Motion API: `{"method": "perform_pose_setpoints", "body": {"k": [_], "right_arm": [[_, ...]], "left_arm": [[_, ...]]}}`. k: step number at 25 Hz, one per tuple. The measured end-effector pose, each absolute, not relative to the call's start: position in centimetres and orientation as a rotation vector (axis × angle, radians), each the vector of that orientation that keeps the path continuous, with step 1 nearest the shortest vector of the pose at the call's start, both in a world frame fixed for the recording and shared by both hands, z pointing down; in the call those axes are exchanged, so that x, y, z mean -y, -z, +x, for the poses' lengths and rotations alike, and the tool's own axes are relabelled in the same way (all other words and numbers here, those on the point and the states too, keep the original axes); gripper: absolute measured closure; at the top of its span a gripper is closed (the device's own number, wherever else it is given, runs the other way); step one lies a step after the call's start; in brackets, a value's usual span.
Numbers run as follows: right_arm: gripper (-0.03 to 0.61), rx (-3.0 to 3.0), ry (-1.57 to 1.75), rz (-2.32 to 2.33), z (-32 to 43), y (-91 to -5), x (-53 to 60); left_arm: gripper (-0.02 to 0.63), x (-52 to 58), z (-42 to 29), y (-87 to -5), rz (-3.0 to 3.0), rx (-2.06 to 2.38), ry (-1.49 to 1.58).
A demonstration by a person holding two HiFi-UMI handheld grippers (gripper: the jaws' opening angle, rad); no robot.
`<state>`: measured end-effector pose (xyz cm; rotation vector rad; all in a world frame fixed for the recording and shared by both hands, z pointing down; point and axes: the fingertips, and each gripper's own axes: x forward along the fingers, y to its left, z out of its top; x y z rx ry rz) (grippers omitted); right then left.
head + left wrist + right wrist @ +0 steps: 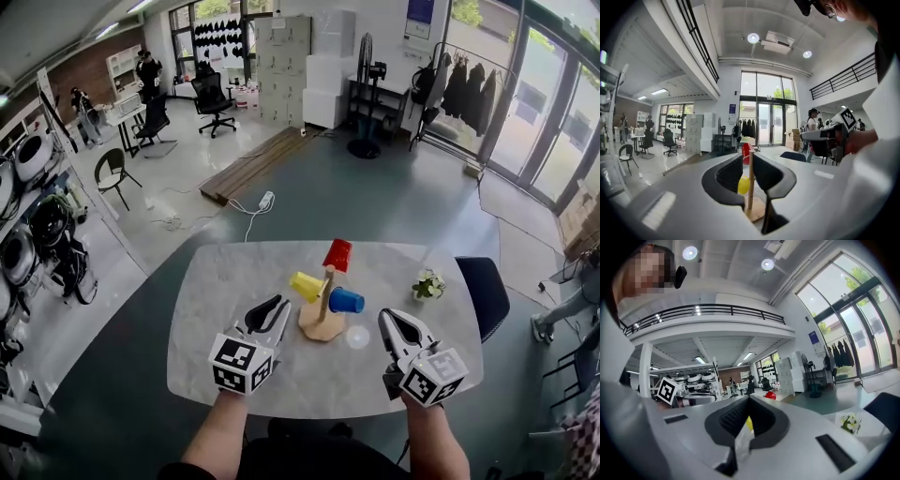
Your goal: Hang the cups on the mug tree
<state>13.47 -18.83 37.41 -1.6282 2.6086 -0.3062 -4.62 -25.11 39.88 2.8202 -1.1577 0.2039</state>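
Note:
On the marble table [234, 281] stands a wooden mug tree [325, 298]. Three cups hang on it: red [337, 254] at the top, yellow [306, 286] on the left and blue [346, 300] on the right. A pale, glassy round thing [357, 337] lies by the tree's base. My left gripper [279, 306] hovers just left of the tree, jaws a crack apart and empty. Through that crack in the left gripper view [747, 157] show the post [750, 187], the yellow cup [743, 185] and the red cup [746, 151]. My right gripper [392, 319], right of the tree, is shut and empty [749, 399].
A small pot of white flowers [428, 284] stands near the table's right edge, with a dark chair [485, 292] beyond it. Both grippers are held over the table's near half. Further back are the open floor, desks and office chairs.

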Motion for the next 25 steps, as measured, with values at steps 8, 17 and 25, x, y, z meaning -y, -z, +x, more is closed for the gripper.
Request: {"method": "perform_pose_setpoints", "body": {"k": [8,17,25], "right_arm": [[0.569,-2.604,0.248,-1.667,16.2,-37.0,19.3],[0.569,-2.624,0.282,-1.644,16.0,-37.5,19.4],[0.569,-2.659,0.301,-1.657,14.5,-38.6,19.0]], "left_arm": [[0.6,25.1,-2.8,-38.5,2.846,1.214,-0.214],[0.603,25.2,-3.4,-38.8,2.824,1.251,-0.261],[0.602,25.1,-4.7,-40.1,2.792,1.253,-0.31]]}}
